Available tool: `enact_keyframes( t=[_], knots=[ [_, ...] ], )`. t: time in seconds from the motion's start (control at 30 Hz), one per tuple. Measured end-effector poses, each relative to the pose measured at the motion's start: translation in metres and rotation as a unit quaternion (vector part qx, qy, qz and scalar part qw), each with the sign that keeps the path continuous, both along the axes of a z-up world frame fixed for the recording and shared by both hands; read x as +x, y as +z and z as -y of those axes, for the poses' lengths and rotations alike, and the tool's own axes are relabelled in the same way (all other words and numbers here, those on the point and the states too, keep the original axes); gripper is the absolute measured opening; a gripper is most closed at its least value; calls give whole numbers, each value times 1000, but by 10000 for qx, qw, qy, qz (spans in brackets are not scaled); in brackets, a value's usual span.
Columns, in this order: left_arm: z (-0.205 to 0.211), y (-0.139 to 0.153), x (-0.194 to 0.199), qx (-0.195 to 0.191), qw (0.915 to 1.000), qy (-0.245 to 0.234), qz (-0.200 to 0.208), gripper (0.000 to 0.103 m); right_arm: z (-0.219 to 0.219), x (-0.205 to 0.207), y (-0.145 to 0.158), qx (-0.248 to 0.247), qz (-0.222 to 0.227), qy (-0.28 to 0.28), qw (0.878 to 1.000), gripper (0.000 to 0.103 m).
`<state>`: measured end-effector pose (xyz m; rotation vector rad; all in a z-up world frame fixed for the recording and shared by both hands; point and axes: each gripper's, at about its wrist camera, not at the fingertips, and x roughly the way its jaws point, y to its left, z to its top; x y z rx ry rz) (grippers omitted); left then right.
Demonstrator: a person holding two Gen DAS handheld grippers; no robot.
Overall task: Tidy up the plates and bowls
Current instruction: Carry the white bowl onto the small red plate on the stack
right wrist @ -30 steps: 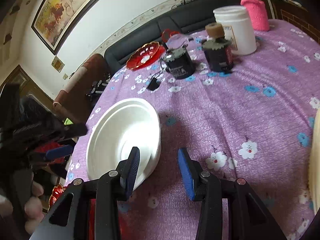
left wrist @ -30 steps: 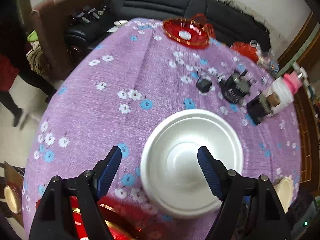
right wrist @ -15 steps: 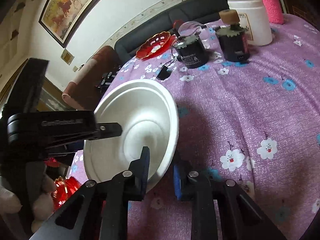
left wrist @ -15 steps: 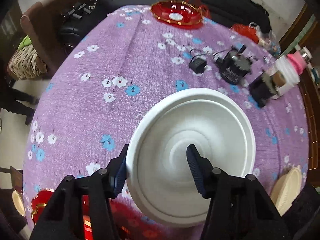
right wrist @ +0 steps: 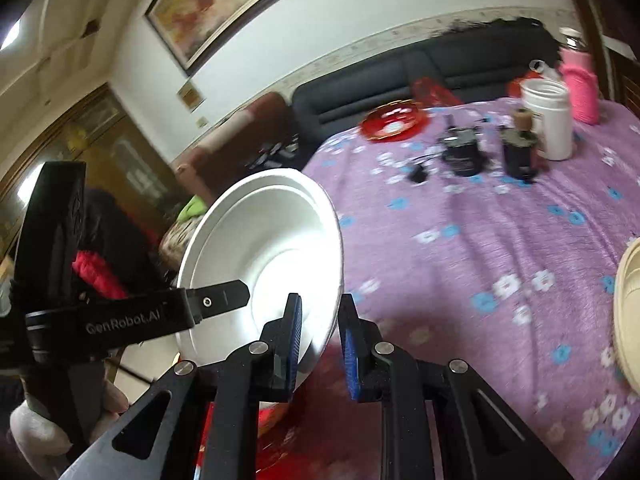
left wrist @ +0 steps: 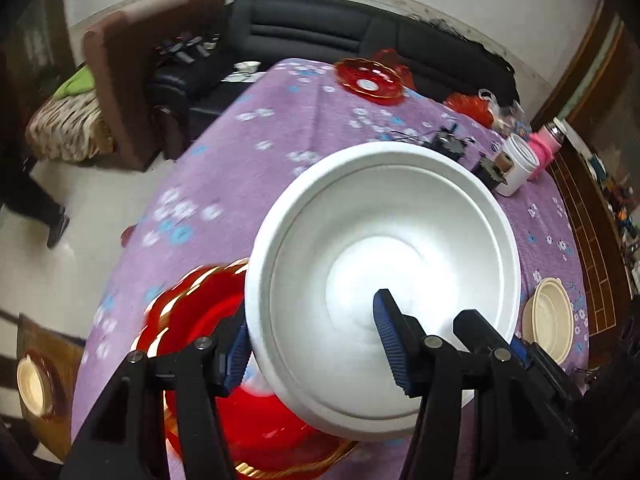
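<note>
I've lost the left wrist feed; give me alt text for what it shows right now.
Left gripper clamps the rim of a white bowl, held tilted above a red dish on the purple flowered tablecloth. The right gripper grips the bowl's near edge; a cream bowl sits at right.

- "GenRobot.AI" read in pale letters on the black body of the left gripper (right wrist: pixel 138 322), lower left of the right wrist view.
- No other legible text.

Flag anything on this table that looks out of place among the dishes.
Between the red plate and the white jar sit two black gadgets and a small plug with trailing wires, odd among tableware. Nothing looks spilled or broken.
</note>
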<state>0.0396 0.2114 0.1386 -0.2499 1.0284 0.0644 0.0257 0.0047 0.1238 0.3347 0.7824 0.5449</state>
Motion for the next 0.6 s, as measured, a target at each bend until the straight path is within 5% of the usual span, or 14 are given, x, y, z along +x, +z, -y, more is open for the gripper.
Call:
enact_keyframes(
  t=[0.43,0.6],
  knots=[
    [-47,-44,-47,73,9983,504,-297,57,-78,-45,-26,-936,-169,541,9940,23],
    [-44,-35,-53,356,9980,523,-15,58,-81,-48,-25,-1237,104,346,9917,46]
  ],
)
